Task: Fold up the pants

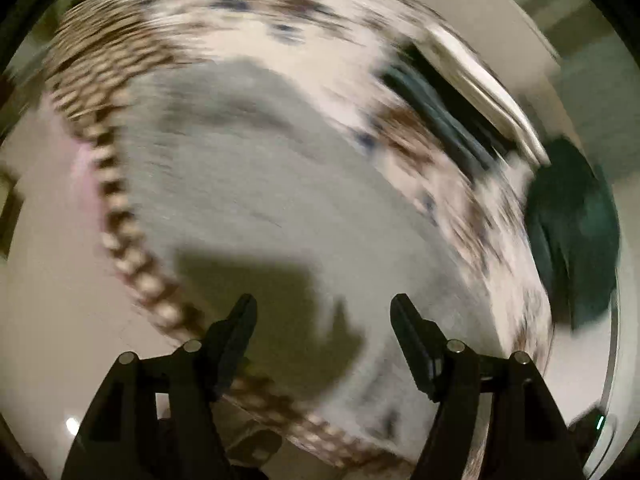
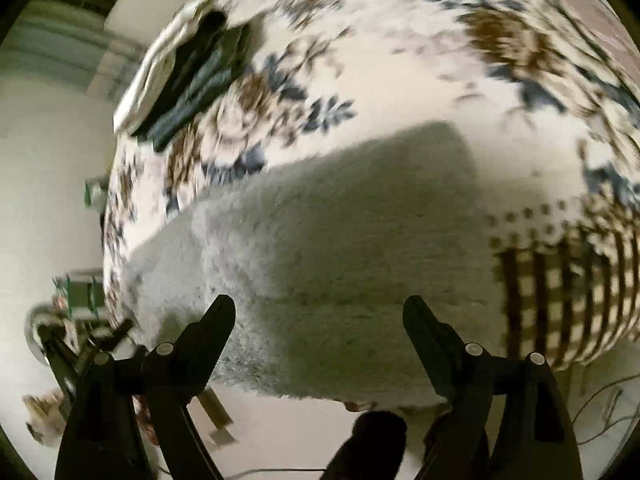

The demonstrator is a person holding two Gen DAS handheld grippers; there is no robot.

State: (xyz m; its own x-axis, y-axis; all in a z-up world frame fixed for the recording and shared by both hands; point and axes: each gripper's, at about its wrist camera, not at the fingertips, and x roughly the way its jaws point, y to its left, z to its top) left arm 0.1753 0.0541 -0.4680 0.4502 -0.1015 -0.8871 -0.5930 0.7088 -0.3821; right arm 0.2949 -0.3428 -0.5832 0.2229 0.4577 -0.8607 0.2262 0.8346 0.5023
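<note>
Fluffy grey pants (image 1: 260, 184) lie flat in a folded block on a floral cloth (image 1: 248, 28) with a brown checked border. The left wrist view is blurred. My left gripper (image 1: 324, 308) hangs above the near part of the pants, open, with nothing between its fingers. In the right wrist view the same grey pants (image 2: 320, 248) reach the front edge of the covered surface (image 2: 400, 80). My right gripper (image 2: 320, 308) is above that front edge, jaws wide open and empty.
A pile of folded dark and white clothes (image 2: 192, 76) sits at the far left of the cloth, also seen as the pile (image 1: 440, 104) at the right. A dark green garment (image 1: 572, 224) lies at the right edge. Pale floor (image 2: 280, 432) lies below the front edge.
</note>
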